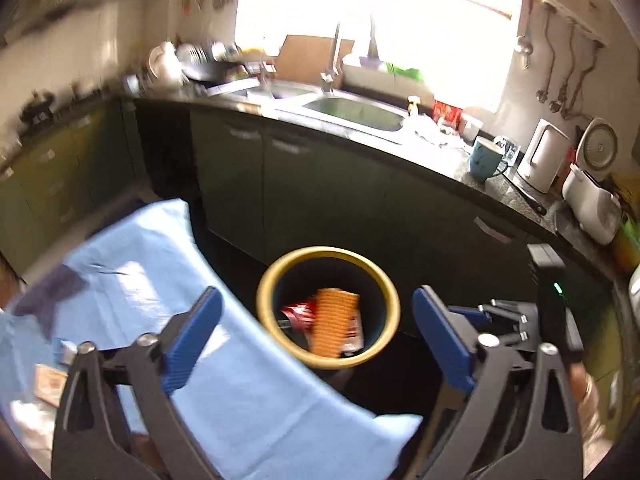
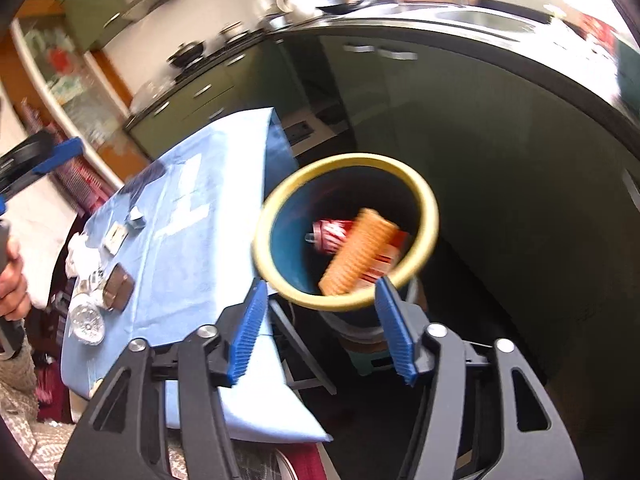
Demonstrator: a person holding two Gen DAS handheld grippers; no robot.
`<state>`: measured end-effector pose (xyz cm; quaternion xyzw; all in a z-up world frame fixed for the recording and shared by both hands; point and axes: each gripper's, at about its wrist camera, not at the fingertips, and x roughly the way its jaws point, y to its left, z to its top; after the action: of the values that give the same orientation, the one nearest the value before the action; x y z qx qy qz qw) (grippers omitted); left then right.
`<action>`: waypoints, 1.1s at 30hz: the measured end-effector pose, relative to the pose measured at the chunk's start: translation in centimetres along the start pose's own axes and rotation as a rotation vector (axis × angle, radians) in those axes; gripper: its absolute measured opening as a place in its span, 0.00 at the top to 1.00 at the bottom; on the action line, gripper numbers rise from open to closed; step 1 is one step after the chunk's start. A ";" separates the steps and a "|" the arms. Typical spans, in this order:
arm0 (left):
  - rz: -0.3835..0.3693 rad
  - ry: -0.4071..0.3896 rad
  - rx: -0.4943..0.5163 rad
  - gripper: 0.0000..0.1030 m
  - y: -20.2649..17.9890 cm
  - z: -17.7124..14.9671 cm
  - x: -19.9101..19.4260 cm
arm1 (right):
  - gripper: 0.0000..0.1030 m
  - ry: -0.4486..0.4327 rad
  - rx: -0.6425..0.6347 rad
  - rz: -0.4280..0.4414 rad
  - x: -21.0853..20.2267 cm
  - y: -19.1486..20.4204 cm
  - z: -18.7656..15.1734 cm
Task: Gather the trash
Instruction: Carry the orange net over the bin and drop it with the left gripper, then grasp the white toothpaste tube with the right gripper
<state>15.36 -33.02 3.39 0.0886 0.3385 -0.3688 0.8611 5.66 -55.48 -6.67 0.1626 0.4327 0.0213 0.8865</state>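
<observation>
Right wrist view takes in the most: a worktop under a light blue cloth, and just beside its edge a dark bin with a yellow rim. Inside the bin an orange ribbed packet lies tilted across a red wrapper, so part of the trash is already collected. At the far left end of the worktop the remaining litter sits close together: crumpled white tissue, a clear plastic lid, a brown packet and a small card.

Both grippers are empty. The right gripper hangs above the near rim of the bin, jaws spread wide with nothing between them. The left gripper is likewise wide apart, with the bin seen between its fingers.

Judging by this, a drop-off has just been completed and the step in hand is going back for more. The next move calls for swinging one gripper away from the bin, over to the litter cluster, and lowering open jaws around a single piece, probably the brown packet, which looks easiest to pinch
</observation>
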 end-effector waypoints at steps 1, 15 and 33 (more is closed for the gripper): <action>0.006 -0.023 -0.007 0.06 1.0 -0.6 -1.9 | 0.43 0.006 -0.023 0.008 0.2 1.0 0.3; 0.362 -0.202 -0.207 0.06 15.2 -14.0 -18.9 | 0.44 0.208 -0.581 0.288 11.1 26.0 6.5; 0.408 -0.155 -0.365 0.06 21.6 -21.4 -20.4 | 0.65 0.393 -0.828 0.139 29.2 39.2 9.6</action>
<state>9.13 2.70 -1.67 -0.0302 0.3078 -0.1266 0.9425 35.37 -15.78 -11.30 -0.1836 0.5355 0.2821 0.7746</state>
